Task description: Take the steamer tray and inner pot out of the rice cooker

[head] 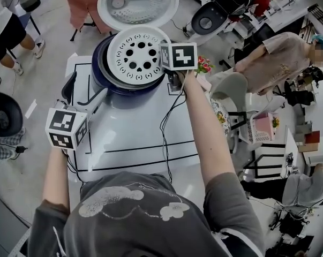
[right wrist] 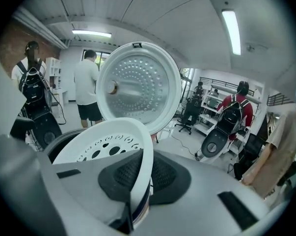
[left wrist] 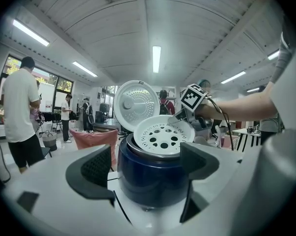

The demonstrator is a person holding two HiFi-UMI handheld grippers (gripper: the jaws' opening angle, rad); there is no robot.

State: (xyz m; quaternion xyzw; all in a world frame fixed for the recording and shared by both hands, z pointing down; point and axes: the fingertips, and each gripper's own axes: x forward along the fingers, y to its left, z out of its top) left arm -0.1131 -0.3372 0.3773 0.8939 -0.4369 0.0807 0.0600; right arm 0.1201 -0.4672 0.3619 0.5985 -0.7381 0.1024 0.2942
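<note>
The dark blue rice cooker (head: 103,82) stands at the table's far end with its lid (head: 137,4) swung up. The white perforated steamer tray (head: 135,55) is tilted above the grey inner pot rim (head: 103,63), its right side raised. My right gripper (head: 165,64) is shut on the tray's right rim; in the right gripper view the rim (right wrist: 144,146) runs between both pads. My left gripper (head: 81,93) is open and holds nothing, near the cooker's left front. In the left gripper view the cooker body (left wrist: 150,176) sits beyond the open jaws, apart from them.
The white table (head: 134,138) carries black tape lines and a black cable (head: 166,122). A flower-patterned item (head: 204,64) lies right of the cooker. Other cookers (head: 2,119) stand on the floor. A pink-draped chair (head: 81,4) is behind, and people stand around (head: 268,63).
</note>
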